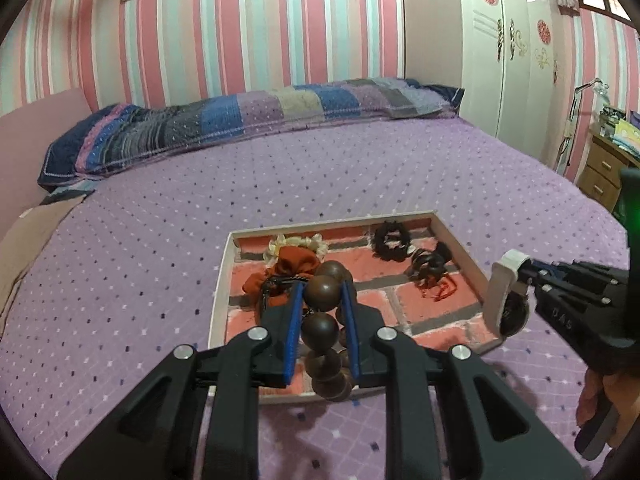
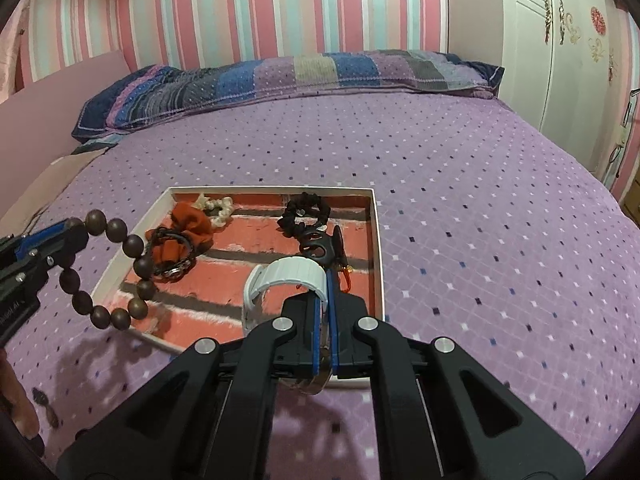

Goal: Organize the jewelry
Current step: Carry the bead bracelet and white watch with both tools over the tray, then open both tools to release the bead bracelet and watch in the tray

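- Brown wooden beads point(image 1: 322, 292), strung in a loop, are clamped between the blue pads of the left gripper point(image 1: 323, 286); its jaws stand narrow, pressing on one bead.
- From the right wrist view the bead loop point(image 2: 120, 268) hangs free from that gripper point(image 2: 76, 232), above the tray's left edge and the bed beside it.
- White watch point(image 2: 280, 280), its band curved in an arch, is pinched by the right gripper point(image 2: 329, 280), whose jaws are nearly together on the band.
- In the left wrist view the watch point(image 1: 500, 296) is held off the bed over the tray's right rim, at the tip of the right gripper point(image 1: 516, 280).
- Tray point(image 2: 378, 240), white-walled with a red brick-pattern floor, lies on the purple dotted bed point(image 2: 480, 200).
- Inside the tray, at the left: an orange cloth scrunchie point(image 2: 192, 224), a cream one point(image 2: 220, 208) just behind it, and a dark ring of small beads point(image 2: 172, 256) lying on the orange cloth.
- At the right of the tray: a black scrunchie point(image 2: 304, 212) and, nearer, a black piece point(image 2: 320, 246) with a red cord point(image 1: 440, 292).
- Patchwork pillow point(image 2: 280, 76) lies along the striped wall point(image 2: 280, 0) at the far side of the bed.
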The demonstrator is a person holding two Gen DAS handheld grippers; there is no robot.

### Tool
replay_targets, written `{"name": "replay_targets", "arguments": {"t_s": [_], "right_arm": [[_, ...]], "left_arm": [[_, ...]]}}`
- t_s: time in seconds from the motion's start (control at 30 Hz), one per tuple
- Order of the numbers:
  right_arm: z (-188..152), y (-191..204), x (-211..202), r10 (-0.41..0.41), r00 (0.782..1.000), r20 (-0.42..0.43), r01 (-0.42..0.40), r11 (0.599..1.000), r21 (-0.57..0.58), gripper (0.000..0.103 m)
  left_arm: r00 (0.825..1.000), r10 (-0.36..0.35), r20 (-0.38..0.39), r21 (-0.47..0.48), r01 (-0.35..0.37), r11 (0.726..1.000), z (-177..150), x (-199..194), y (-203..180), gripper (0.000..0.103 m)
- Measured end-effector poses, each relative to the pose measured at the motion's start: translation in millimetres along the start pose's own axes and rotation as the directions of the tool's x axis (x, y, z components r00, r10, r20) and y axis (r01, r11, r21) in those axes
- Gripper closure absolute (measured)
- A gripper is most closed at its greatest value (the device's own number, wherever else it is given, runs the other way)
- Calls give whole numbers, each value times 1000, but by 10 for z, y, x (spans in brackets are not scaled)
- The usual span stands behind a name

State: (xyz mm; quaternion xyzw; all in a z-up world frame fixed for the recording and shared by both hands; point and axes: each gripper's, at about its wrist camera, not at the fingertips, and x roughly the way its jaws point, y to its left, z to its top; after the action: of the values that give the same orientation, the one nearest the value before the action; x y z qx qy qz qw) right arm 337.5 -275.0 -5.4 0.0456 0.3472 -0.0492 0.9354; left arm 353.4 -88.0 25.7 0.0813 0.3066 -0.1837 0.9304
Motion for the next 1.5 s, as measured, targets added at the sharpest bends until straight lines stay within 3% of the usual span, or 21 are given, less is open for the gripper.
{"name": "replay_targets", "arguments": {"t_s": [0.17,0.47,0.8,1.3,1.37,1.43,1.5], "right_arm": [[-34,-33,247,-19,999,-39,19,1000,0,99],[-159,-36,493,-59,995,-77,57,998,-27,98],[-89,-78,736,-80,991,-104,75,996,-53,99],[-112,-63,927,-56,988,-145,43,995,-94,96],[-108,-69,916,-48,988,-145,36,996,-86,91],[-108,-69,903,-38,988,-149,26,996,-82,81],[-111,-62,878,-37,988,-149,24,996,-85,77]], "left_arm": [[997,10,-79,-28,-13,1000,-74,424,151,83],[991,23,-131,-113,-37,993,-265,640,452,83],[972,97,-213,-68,-113,991,-449,930,512,83],[963,95,-253,-83,-120,989,-559,1020,541,82],[963,97,-252,-79,-121,990,-564,1005,531,80],[964,105,-243,-79,-127,989,-555,974,523,64],[967,111,-228,-82,-132,988,-539,923,529,60]]}}
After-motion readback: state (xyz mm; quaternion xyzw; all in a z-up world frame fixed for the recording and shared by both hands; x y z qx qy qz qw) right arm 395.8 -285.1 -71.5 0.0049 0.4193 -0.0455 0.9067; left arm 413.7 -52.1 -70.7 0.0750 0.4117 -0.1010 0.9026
